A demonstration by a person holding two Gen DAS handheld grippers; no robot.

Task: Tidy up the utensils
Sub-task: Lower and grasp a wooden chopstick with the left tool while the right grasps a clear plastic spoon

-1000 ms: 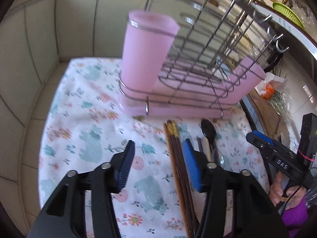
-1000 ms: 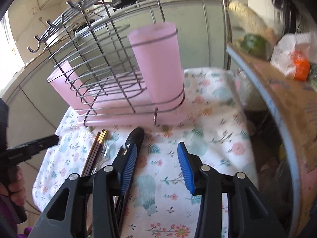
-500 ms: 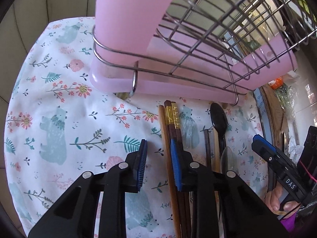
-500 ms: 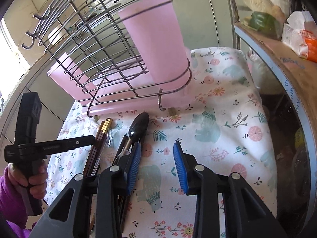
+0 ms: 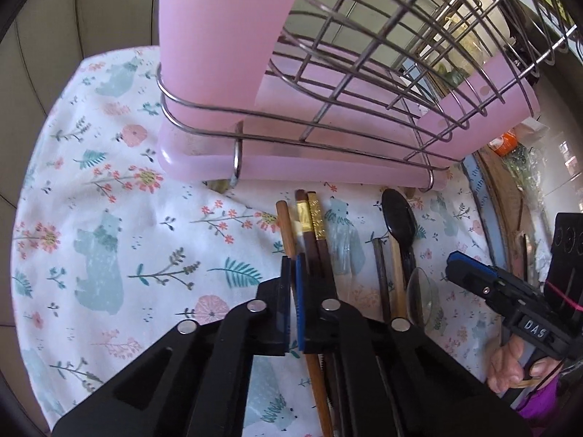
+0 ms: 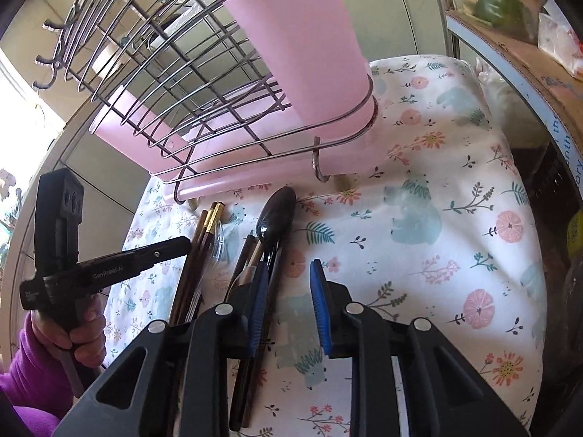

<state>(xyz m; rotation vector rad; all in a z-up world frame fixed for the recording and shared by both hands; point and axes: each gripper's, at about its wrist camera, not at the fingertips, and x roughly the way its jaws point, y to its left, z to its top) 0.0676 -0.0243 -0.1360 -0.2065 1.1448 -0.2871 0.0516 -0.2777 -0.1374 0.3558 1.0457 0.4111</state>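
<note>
Several chopsticks (image 5: pixel 309 225) and a black spoon (image 5: pixel 399 218) lie side by side on a floral cloth (image 5: pixel 109 218) in front of a wire rack (image 5: pixel 364 73) with a pink cup (image 5: pixel 226 18). My left gripper (image 5: pixel 292 266) is shut on the leftmost light-brown chopstick (image 5: pixel 285 225). My right gripper (image 6: pixel 288 291) is open over the cloth; its left finger lies beside the black spoon (image 6: pixel 277 215). The chopsticks (image 6: pixel 207 225) and the left gripper (image 6: pixel 109 266) also show in the right wrist view.
The rack stands on a pink drip tray (image 5: pixel 291 167) and carries a second pink holder (image 5: pixel 503 102) at its far end. A cardboard box edge (image 6: pixel 528 73) with a green pepper (image 6: pixel 495 3) borders the cloth on the right. Tiled wall lies behind.
My left gripper moved forward and down to the chopsticks and closed on the leftmost one. My right gripper moved closer to the rack and stayed open.
</note>
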